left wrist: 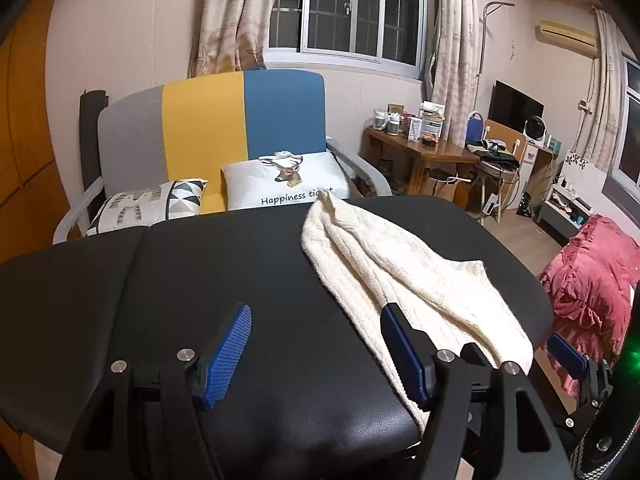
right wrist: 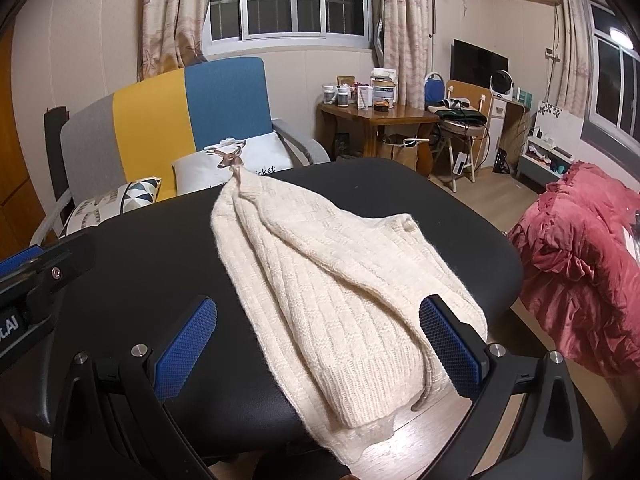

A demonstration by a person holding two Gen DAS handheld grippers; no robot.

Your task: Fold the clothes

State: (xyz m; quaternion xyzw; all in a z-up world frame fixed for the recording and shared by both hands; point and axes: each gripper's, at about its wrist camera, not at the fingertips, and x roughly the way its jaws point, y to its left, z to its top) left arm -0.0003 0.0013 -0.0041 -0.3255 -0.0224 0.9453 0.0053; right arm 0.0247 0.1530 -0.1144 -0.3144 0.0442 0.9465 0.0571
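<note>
Cream knit sweater [right wrist: 332, 300] overhangs the black table's [right wrist: 160, 240] near edge.

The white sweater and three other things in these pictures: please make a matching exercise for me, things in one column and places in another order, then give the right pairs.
Things:
1. white sweater
2. deer pillow
3. red blanket
4. jars and boxes

Places:
A. on the striped sofa
B. on the wooden desk
C. on the black table, hanging over its near edge
D. right of the black table

Pairs: 1-C, 2-A, 3-D, 4-B
</note>
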